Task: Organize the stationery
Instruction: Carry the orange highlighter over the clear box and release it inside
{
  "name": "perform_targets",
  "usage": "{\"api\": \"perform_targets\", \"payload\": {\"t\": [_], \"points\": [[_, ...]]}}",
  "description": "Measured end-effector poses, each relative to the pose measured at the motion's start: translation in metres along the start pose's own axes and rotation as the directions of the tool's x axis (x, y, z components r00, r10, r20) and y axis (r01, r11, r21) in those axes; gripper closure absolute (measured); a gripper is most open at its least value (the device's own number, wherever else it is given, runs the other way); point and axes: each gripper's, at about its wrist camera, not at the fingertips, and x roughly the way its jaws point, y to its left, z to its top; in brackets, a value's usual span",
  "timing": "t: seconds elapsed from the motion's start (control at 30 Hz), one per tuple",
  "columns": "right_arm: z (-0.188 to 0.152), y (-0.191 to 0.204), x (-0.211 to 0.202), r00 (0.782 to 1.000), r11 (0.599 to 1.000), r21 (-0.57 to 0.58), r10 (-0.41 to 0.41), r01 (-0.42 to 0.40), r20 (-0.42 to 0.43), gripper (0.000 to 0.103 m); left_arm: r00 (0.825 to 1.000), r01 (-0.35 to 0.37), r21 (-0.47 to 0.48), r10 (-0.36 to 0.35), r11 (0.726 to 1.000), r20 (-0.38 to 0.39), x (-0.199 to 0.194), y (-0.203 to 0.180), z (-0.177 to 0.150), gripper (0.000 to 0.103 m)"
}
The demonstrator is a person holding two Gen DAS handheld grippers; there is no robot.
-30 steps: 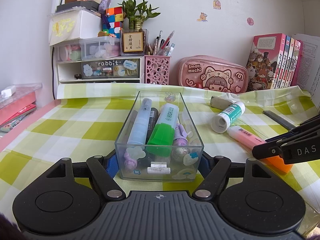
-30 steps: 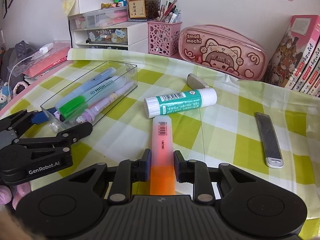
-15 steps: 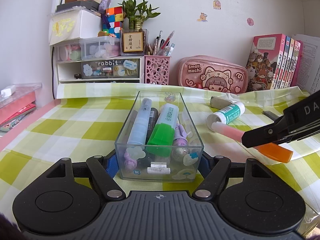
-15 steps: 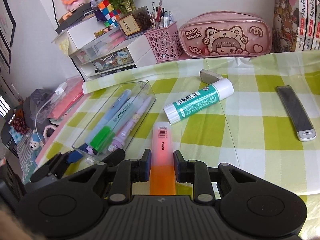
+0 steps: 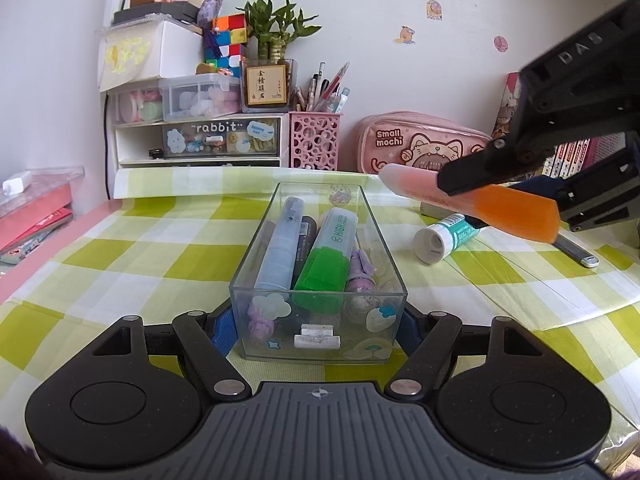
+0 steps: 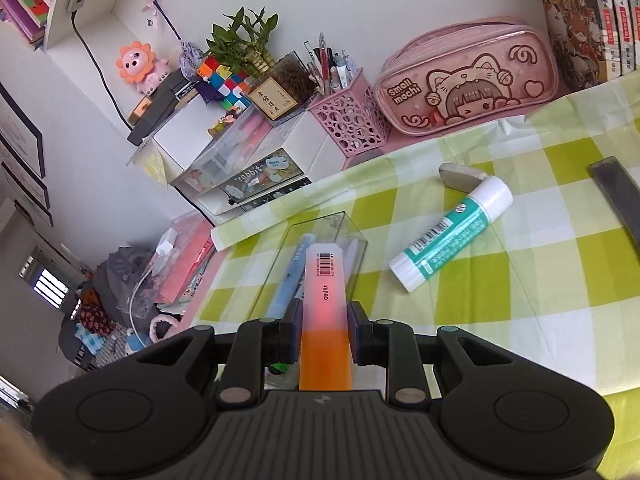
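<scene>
The right gripper (image 6: 323, 338) was clamped on the orange highlighter (image 6: 325, 320), held in the air off the surface, its long axis pointing ahead over the clear box (image 5: 318, 276). The box's own long axis ran near to far, and the left gripper (image 5: 318, 330) was clenched on its near end.

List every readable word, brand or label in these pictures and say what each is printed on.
"Small mochi": pink pencil case
"rabbit": clear drawer front
"HIGH": green highlighter in the clear box
"deli": orange highlighter held by the right gripper
"DAS": the right gripper's arm, rest cut off
Too small or blurred: barcode digits, glue stick print, plant sign, book spines
</scene>
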Motion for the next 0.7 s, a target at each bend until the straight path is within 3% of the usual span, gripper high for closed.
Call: {"api": "perform_targets", "payload": {"t": [0.47, 0.7], "points": [[0.031, 0.024, 0.063, 0.994, 0.986, 0.139, -0.085, 0.094, -0.072, 0.054, 1.000, 0.001, -0.001, -0.001, 1.000, 0.000, 0.000, 0.000, 0.000, 0.030], [0.031, 0.023, 0.075, 0.989, 0.978, 0.166, -0.109, 0.125, -0.098, 0.054, 1.000, 0.000, -0.001, 0.000, 1.000, 0.000, 0.000, 0.000, 0.000, 0.030]]}}
